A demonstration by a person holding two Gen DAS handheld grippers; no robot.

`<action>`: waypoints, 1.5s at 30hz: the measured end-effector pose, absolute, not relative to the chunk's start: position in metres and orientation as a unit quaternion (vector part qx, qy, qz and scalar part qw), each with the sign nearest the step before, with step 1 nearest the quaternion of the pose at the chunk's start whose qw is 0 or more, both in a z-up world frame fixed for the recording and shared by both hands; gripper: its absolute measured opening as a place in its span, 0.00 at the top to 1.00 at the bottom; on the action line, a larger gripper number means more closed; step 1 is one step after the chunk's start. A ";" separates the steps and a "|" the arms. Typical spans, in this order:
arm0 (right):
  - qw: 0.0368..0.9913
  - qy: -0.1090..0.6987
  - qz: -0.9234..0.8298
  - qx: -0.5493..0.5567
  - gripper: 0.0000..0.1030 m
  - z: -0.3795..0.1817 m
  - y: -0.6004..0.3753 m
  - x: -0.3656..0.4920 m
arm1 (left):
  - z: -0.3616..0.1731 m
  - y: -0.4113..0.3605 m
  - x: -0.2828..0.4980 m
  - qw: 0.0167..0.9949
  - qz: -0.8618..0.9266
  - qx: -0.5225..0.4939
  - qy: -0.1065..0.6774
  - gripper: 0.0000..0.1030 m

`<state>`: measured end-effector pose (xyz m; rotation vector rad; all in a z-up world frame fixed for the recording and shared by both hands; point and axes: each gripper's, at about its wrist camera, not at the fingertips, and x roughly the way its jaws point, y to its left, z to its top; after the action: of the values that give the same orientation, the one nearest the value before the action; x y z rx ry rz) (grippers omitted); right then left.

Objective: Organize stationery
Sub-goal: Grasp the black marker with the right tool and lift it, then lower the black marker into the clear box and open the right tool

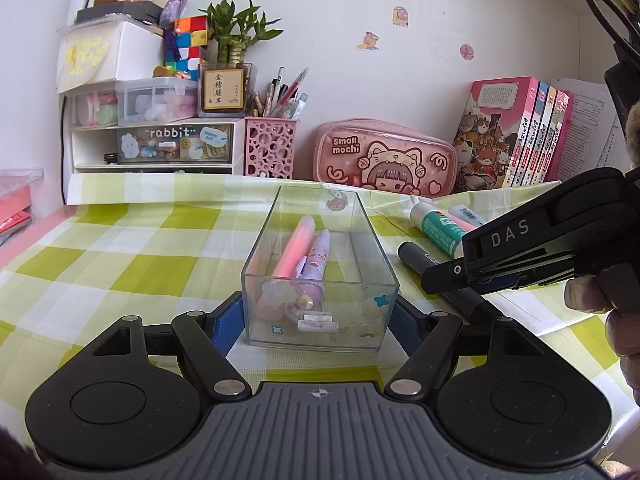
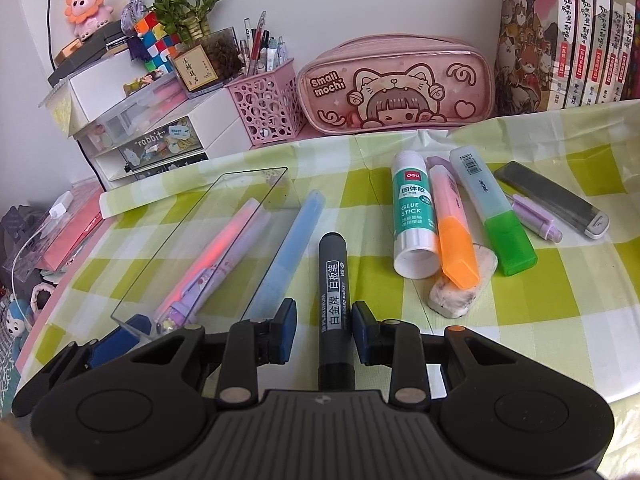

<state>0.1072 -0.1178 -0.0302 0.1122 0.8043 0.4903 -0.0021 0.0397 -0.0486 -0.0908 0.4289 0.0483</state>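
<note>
My right gripper (image 2: 323,330) straddles the marker (image 2: 333,280), jaws open, its length running straight ahead; my left gripper (image 1: 318,316) clamps the box (image 1: 320,276).

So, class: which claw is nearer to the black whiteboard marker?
Right. The right claw straddles the black whiteboard marker, fingers open on both sides of it. The left claw is beside it, around the clear box.

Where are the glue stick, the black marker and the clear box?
glue stick (image 2: 412,210): right wrist view, on its green label.
black marker (image 2: 333,276): right wrist view, on its printed barrel.
clear box (image 1: 320,320): left wrist view, on its near wall.
</note>
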 end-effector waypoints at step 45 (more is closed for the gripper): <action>0.833 0.399 0.222 0.312 0.80 -0.006 -0.109 0.123 | -0.049 0.039 -0.002 0.976 0.024 -0.045 0.213 0.28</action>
<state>0.1235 -0.1092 -0.0063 0.6615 0.8457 0.4714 -0.0024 0.0391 -0.0489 -0.0902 0.4285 0.0489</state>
